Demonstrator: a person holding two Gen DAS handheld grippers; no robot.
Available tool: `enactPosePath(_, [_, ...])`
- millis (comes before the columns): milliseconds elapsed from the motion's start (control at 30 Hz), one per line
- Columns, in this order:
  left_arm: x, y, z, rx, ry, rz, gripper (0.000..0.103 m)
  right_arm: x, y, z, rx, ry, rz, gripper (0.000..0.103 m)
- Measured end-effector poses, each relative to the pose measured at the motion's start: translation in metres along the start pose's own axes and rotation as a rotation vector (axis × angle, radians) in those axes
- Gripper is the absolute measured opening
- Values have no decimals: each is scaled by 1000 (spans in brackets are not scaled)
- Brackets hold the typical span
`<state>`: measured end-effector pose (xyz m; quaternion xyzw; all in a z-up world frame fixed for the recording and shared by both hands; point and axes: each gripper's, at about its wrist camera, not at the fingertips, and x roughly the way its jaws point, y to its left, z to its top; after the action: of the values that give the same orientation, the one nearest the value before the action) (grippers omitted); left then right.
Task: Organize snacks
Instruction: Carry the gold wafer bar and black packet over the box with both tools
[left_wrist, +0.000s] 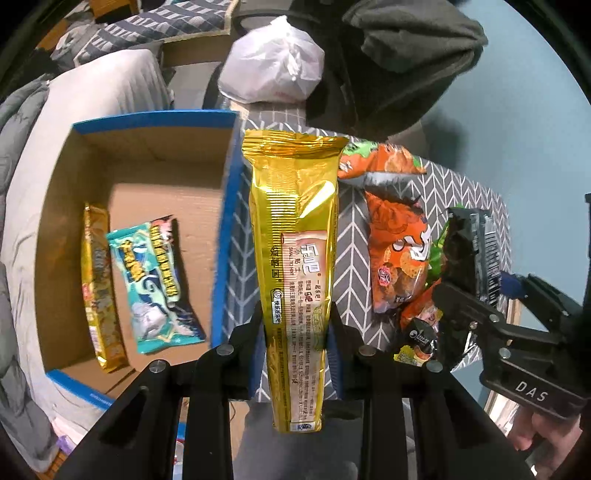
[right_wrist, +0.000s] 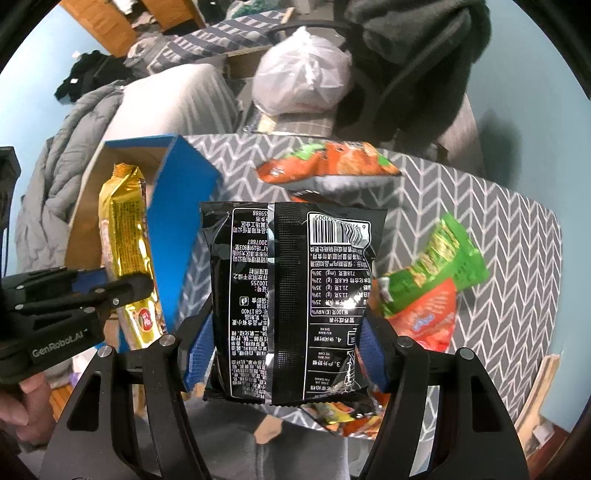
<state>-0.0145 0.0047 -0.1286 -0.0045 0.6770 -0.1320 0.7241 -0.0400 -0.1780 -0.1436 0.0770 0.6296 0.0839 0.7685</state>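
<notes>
A lived-in home room around me, rumpled grey quilt (right_wrist: 74, 122) at upper left, tied white plastic bag (right_wrist: 303, 74) top centre, dark garment (right_wrist: 417, 44) slung upper right, chevron-cloth table (right_wrist: 498, 221) under my jaws, wooden furniture (right_wrist: 99, 22) behind.

The left tongs (left_wrist: 297, 325) point steeply downward, their jaws pinched tight on a gold packet (left_wrist: 295, 236) that hangs between the fingers. The right tongs (right_wrist: 284, 332) also point steeply down, jaws about half spread and pressing both sides of a black packet (right_wrist: 291, 295). Each tongs is seen beside the other, well apart, with a person's hand (right_wrist: 26, 402) wrapped round the handle.
</notes>
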Motion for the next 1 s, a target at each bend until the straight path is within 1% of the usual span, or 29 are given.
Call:
enactPosePath(100, [-11,13,-1,-32,-14,-4,29,1,14,5,-15,2,34,68])
enactPosePath(233, [-22,31,-4,-71,-32,-2,29,2,42,14,-64,-6,70,68])
enactPosePath(533, [-42,76,-12,-153,-64,18,29,16,103,30,-192,-1,114,68])
enactPosePath(733, [-49,117,-13,-215,-84,44,29,31,137,40,-247,19,143,68])
enactPosePath(1000, [-46,157,-7,-240,-78,86,29,58,179,52,-298,56,156,68])
